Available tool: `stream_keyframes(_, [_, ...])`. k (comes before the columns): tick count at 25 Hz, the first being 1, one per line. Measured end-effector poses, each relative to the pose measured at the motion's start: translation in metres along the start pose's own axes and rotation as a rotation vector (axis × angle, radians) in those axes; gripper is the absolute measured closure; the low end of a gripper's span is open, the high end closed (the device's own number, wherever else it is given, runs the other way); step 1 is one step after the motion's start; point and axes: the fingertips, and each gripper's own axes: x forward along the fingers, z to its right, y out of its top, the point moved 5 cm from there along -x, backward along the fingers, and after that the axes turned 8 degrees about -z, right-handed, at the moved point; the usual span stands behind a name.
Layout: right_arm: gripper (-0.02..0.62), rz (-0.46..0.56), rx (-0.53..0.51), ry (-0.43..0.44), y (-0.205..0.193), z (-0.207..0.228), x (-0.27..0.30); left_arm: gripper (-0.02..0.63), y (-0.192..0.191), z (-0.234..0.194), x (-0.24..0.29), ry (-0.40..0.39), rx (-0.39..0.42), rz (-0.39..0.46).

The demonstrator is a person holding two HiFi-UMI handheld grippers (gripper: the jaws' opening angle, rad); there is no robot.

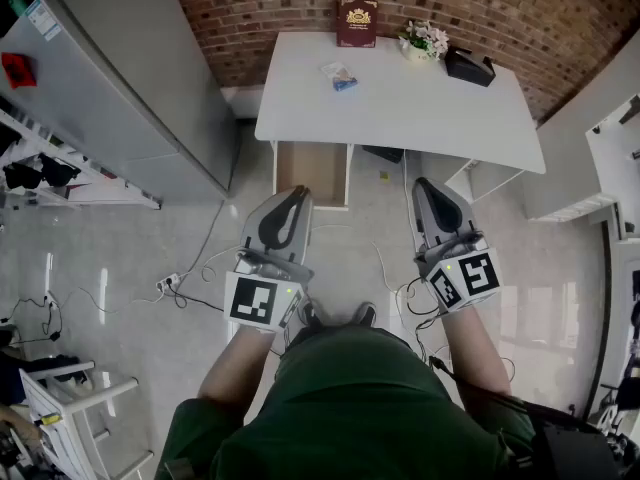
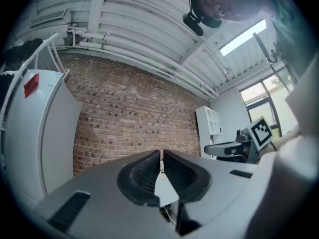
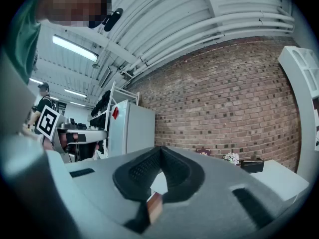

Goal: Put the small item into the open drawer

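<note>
White rectangular table (image 1: 420, 108), set against the brick wall. On top:
- dark red book with gold emblem (image 1: 357, 22) at the back edge
- white pot of pale flowers (image 1: 423, 42) just beside it
- black angular object (image 1: 469, 66) (type unclear) near the flowers
- small clear packet with a blue part (image 1: 340, 76), well apart

Wood-lined open drawer (image 1: 312, 173) projects below the front edge.

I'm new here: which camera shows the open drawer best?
The head view: it looks down into the open drawer under the white table. Both gripper views face the brick wall; the drawer is not plain there.
</note>
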Motion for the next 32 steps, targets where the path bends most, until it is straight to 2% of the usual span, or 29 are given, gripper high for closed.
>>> stream_keyframes(11, [0.594,0.014,-0.008,0.031,-0.01,0.044,-0.045,0.588,0.006,0.062,0.017,0.048,0.041,-0.021])
stream_keyframes(20, [0.592,0.025,0.033,0.064,-0.021,0.083,-0.072,0.588,0.002,0.104,0.035,0.075,0.039,-0.049])
stream_keyframes(25, [0.592,0.013,0.037,0.06,-0.022,0.097,-0.071,0.587,-0.003,0.104,0.049,0.082,0.021,-0.078])
stream_keyframes(32, [0.592,-0.015,0.055,0.039,-0.034,0.117,-0.049,0.588,-0.026,0.081,0.081,0.073,0.011,-0.092])
